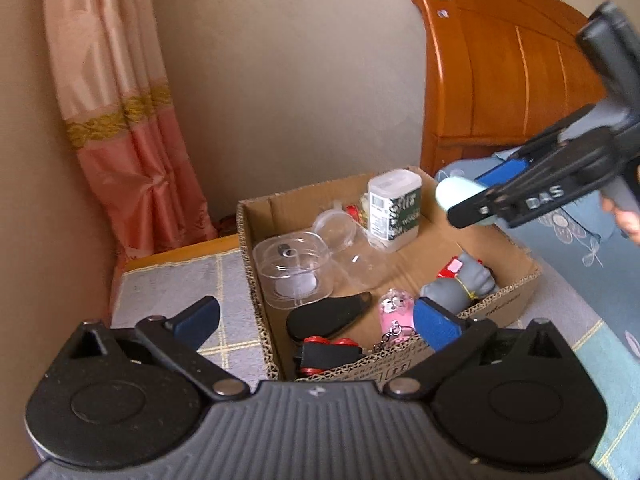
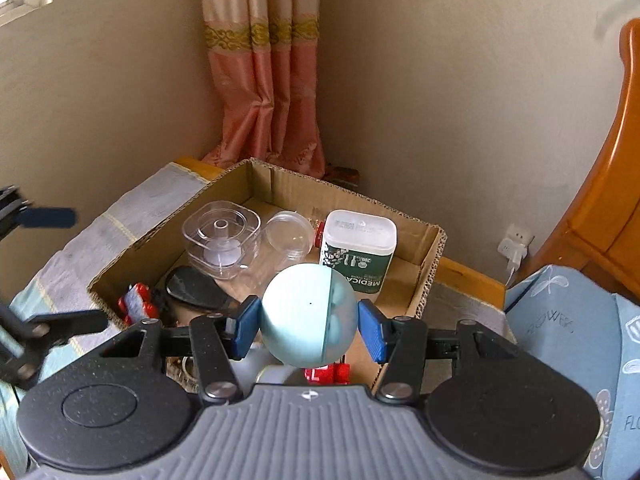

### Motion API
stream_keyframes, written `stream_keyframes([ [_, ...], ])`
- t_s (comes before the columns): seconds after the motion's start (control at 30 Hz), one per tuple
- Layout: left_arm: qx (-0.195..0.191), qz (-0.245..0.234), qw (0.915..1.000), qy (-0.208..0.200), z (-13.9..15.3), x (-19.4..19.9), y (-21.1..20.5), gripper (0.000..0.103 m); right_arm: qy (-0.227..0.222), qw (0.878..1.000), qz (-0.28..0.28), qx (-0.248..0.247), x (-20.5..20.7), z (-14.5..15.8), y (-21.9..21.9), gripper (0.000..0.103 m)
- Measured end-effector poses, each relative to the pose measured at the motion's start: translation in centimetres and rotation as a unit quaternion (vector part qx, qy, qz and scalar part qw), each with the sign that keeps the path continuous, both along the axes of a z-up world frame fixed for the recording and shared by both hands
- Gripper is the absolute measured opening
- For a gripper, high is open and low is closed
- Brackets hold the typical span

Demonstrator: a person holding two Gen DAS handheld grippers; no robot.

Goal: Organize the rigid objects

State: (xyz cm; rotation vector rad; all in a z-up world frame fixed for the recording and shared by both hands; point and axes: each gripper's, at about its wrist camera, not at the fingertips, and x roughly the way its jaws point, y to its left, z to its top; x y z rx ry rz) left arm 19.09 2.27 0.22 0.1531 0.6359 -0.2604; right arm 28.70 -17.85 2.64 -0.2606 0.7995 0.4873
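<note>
An open cardboard box (image 1: 514, 292) (image 2: 430, 248) stands on a bedside surface. In it lie a clear square case (image 1: 292, 270) (image 2: 222, 238), a clear round lid (image 1: 335, 229) (image 2: 289, 236), a white and green tub (image 1: 395, 208) (image 2: 358, 250), a black shoehorn-like piece (image 1: 328, 314) (image 2: 198, 288), a red and black toy car (image 1: 326, 354), a pink keychain (image 1: 396, 312) and a grey figure (image 1: 460, 286). My right gripper (image 2: 308, 322) (image 1: 466, 200) is shut on a pale blue ball (image 2: 308, 314) (image 1: 454, 192) above the box. My left gripper (image 1: 316, 320) is open and empty at the box's near edge.
A pink curtain (image 1: 120, 112) hangs in the corner behind the box. A wooden headboard (image 1: 500, 64) rises at the right. A blue flowered pillow (image 2: 576, 320) lies right of the box. A grey checked cloth (image 1: 180, 288) covers the surface left of the box.
</note>
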Motion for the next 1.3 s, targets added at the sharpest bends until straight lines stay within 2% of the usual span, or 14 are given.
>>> stream_keyframes([
  [0.17, 0.001, 0.011, 0.9999, -0.008, 0.2, -0.9, 0.6, 0.102, 0.013, 1.0, -0.012, -0.003, 1.2, -1.0, 1.1, 0.059],
  [0.2, 0.002, 0.012, 0.9999, -0.01, 0.2, -1.0, 0.7, 0.102, 0.009, 1.0, -0.018, -0.003, 1.3, -1.1, 1.2, 0.065],
  [0.23, 0.003, 0.014, 0.9998, -0.01, 0.2, -1.1, 0.7, 0.102, 0.008, 1.0, -0.025, -0.004, 1.3, -1.1, 1.3, 0.079],
  [0.3, 0.0, 0.016, 0.9998, -0.01, 0.2, -1.3, 1.0, 0.102, 0.006, 1.0, -0.03, 0.001, 1.3, -0.8, 1.3, 0.096],
  [0.4, -0.003, 0.018, 0.9998, -0.012, 0.3, -1.7, 1.1, 0.102, -0.009, 0.999, -0.034, 0.01, 0.5, 0.2, 1.3, 0.102],
  [0.67, -0.002, 0.032, 0.9993, -0.02, 1.3, -3.3, 1.1, 0.102, -0.026, 0.998, -0.065, -0.007, -2.2, 2.5, 1.6, 0.103],
  [0.87, 0.014, 0.063, 0.9978, -0.016, 1.5, -4.9, 0.8, 0.102, -0.049, 0.991, -0.125, -0.013, -6.5, 3.4, 0.7, 0.103],
  [0.97, 0.007, 0.084, 0.9964, 0.011, 1.1, -5.8, 0.6, 0.102, -0.052, 0.985, -0.163, -0.008, -9.2, 2.6, 0.3, 0.103],
  [1.1, -0.002, 0.109, 0.993, 0.045, 0.4, -7.1, 0.0, 0.102, -0.019, 0.978, -0.204, 0.024, -12.5, 0.5, -0.5, 0.103],
  [1.2, -0.013, 0.113, 0.9914, 0.064, 0.2, -8.2, -0.4, 0.102, -0.008, 0.972, -0.234, 0.029, -14.8, -1.0, -0.9, 0.103],
  [1.3, -0.01, 0.114, 0.9908, 0.072, 0.3, -9.0, -0.8, 0.102, 0.007, 0.97, -0.24, 0.034, -16.4, -1.6, -1.0, 0.103],
])
